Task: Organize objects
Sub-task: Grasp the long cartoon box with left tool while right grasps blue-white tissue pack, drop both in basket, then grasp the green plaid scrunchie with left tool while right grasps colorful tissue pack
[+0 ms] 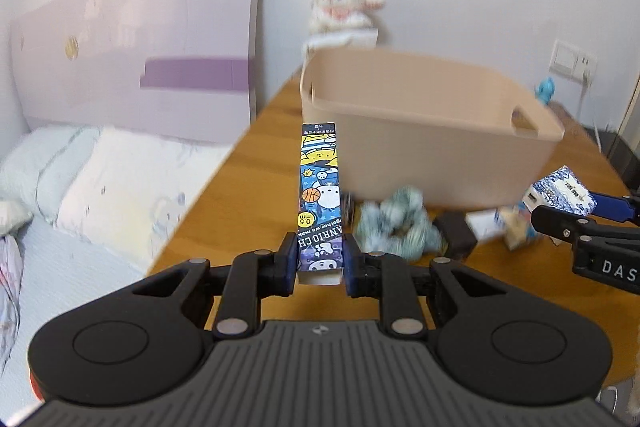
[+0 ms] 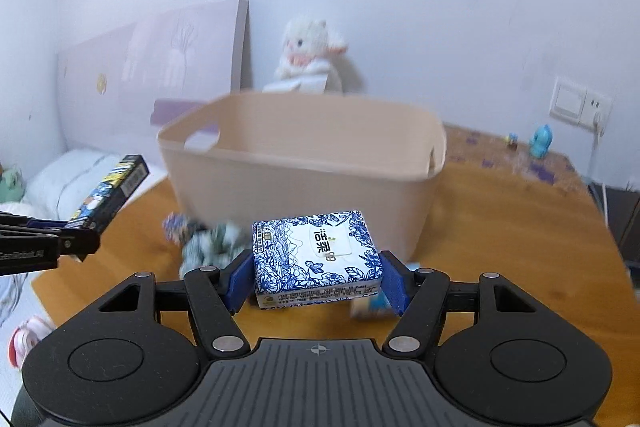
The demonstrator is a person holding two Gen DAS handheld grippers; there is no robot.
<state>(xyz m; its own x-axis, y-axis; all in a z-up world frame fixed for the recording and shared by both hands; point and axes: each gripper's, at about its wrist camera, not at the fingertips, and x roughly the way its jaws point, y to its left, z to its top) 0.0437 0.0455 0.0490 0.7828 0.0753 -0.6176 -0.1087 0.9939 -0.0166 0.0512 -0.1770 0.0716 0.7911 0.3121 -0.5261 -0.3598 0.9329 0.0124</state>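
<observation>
- The left gripper (image 1: 320, 259) is clamping a cartoon-printed pen box (image 1: 319, 195) in the air before the beige bin (image 1: 440, 163).
- The right gripper (image 2: 318, 281) is gripping a blue-and-white tissue pack (image 2: 316, 255) above the wooden table (image 2: 500, 227).
- Both appear to be mid-carry; next, each needs lifting over the bin's rim.
</observation>
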